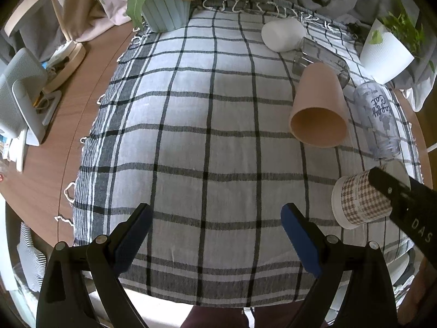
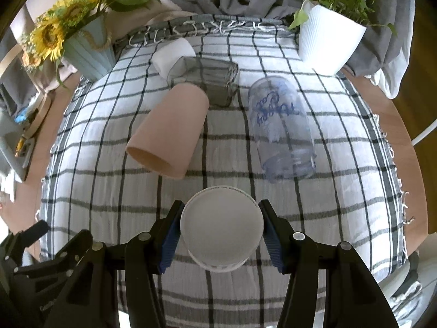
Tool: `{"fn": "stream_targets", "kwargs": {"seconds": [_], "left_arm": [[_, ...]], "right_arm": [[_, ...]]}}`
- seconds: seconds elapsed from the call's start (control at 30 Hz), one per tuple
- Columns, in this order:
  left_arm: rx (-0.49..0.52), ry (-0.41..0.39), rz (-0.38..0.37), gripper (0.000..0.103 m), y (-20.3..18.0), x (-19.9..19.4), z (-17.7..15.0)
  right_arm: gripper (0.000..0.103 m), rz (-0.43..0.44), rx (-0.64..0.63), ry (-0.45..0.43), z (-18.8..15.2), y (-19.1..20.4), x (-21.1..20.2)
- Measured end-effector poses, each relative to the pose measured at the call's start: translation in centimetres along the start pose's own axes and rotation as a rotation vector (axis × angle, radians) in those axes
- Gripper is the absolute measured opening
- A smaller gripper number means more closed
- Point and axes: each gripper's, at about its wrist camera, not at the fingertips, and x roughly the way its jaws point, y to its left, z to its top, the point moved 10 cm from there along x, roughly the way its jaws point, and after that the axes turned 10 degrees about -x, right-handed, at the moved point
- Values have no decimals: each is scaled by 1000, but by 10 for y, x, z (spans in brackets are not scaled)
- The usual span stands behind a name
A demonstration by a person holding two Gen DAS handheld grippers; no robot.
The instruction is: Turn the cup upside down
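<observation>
Your right gripper (image 2: 220, 231) clamps white paper cup with brown houndstooth band (image 1: 360, 202), flat base toward camera, nearer you than pink cup (image 2: 166, 134). Your left gripper (image 1: 215, 235) spread wide, holding nothing.

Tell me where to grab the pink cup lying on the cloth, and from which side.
Grip the pink cup across its mid-body, one finger on each long side wall, coming down from above. It lies on its side with the open mouth toward the near left and its narrow base close to the square glass, so an approach from the far end looks crowded. The idle left gripper seems the free one.
</observation>
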Motion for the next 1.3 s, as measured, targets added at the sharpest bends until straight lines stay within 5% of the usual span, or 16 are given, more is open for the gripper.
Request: {"fn": "stream_targets", "kwargs": {"seconds": [0.37, 0.57, 1.3], "left_arm": [[2, -9, 20, 96, 4, -3, 0], [16, -36, 30, 96, 3, -13, 4], [68, -268, -54, 102, -24, -112, 21]], "right_arm": [[56, 16, 5, 28, -7, 4, 3], [77, 22, 19, 48, -11, 4, 0], [93, -32, 69, -238, -3, -22, -142]]}}
